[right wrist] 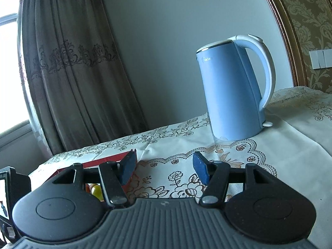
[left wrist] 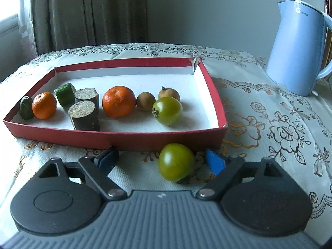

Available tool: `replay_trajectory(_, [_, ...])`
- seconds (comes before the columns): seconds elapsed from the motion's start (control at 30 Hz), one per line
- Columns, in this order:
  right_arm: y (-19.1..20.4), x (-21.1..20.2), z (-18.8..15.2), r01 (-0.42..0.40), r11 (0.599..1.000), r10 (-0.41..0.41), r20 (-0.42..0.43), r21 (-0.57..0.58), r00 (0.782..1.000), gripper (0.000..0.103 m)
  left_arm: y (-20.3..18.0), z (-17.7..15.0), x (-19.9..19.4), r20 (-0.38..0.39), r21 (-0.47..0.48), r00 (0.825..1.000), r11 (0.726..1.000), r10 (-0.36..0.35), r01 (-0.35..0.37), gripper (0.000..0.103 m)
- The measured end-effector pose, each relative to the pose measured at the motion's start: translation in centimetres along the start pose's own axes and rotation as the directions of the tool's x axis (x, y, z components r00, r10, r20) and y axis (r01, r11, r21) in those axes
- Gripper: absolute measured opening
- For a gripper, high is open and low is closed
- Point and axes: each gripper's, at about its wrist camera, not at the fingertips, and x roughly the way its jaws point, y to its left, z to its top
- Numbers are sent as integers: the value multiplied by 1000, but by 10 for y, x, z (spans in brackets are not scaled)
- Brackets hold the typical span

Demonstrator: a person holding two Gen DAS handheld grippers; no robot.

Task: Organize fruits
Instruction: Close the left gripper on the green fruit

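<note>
So the green tomato (left wrist: 176,161) sits on the tablecloth (left wrist: 269,124), just in front of the red tray (left wrist: 116,139), between the left gripper (left wrist: 161,161) fingers and close to the right-hand pad (left wrist: 214,162); jaws wide, not pressing it. Right gripper (right wrist: 164,167) is half open and empty

You have one green tomato (left wrist: 176,161) lying loose on the cloth just outside the red tray (left wrist: 116,138) – near its front wall. Inside sit another green tomato (left wrist: 168,110), two oranges (left wrist: 118,101) (left wrist: 44,105) and two brown fruits (left wrist: 145,101) (left wrist: 169,93) – all resting apart.
</note>
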Motion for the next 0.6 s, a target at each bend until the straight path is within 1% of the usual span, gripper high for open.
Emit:
replay_trajectory(0.13, [1, 0, -1, 4, 1000, -4, -4, -2, 1000, 60, 1, -1, -1, 2, 1, 1000, 1000, -2, 2, 82])
replay_trajectory(0.27, [1, 0, -1, 7, 1000, -7, -3, -4, 1000, 60, 1, -2, -4, 7, 3, 1000, 1000, -4, 4, 73])
replay_trajectory(0.4, [1, 0, -1, 7, 1000, -7, -3, -5, 1000, 60, 2, -2, -6, 10, 7, 1000, 1000, -7, 7, 68])
replay_trajectory(0.47, [1, 0, -1, 7, 1000, -7, -3, -5, 1000, 60, 5, -3, -7, 9, 11, 1000, 1000, -24, 24, 64])
replay_trajectory(0.6, [1, 0, -1, 7, 1000, -7, -2, -5, 1000, 60, 12, -7, -11, 13, 45, 997, 997, -71, 70, 63])
